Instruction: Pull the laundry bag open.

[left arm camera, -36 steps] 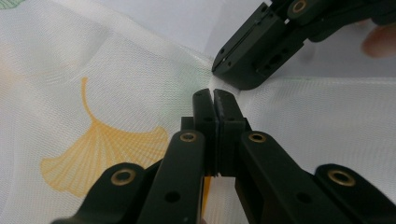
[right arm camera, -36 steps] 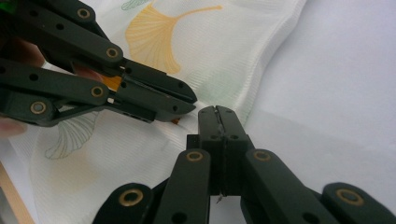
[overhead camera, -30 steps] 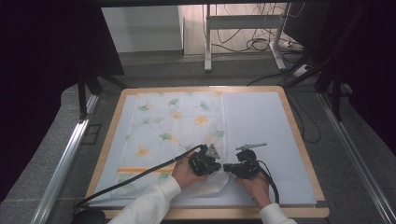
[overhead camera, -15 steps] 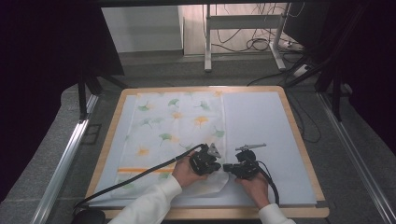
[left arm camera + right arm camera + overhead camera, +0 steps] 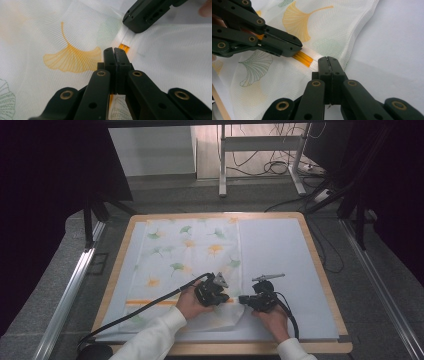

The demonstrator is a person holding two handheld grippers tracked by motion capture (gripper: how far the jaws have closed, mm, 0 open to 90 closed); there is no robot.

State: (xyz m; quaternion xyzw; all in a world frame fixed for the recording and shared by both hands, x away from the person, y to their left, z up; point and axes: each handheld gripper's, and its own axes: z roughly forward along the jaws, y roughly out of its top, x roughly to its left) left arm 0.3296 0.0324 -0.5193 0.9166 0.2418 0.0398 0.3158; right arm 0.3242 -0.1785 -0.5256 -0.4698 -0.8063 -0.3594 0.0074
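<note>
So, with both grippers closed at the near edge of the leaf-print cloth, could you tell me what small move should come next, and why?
Probably lift both grippers a little, together. The left gripper and right gripper each have jaws shut at the cloth, close to its orange stripe, and that edge already looks bunched up on the table. Whether fabric is truly pinched is unclear, so a small lift would test both grips.

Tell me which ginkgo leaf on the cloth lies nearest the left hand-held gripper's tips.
The large orange leaf just left of the left hand-held gripper, its fan edge almost reaching the shut jaws. The pale green leaf lies farther off at the picture's edge.
</note>
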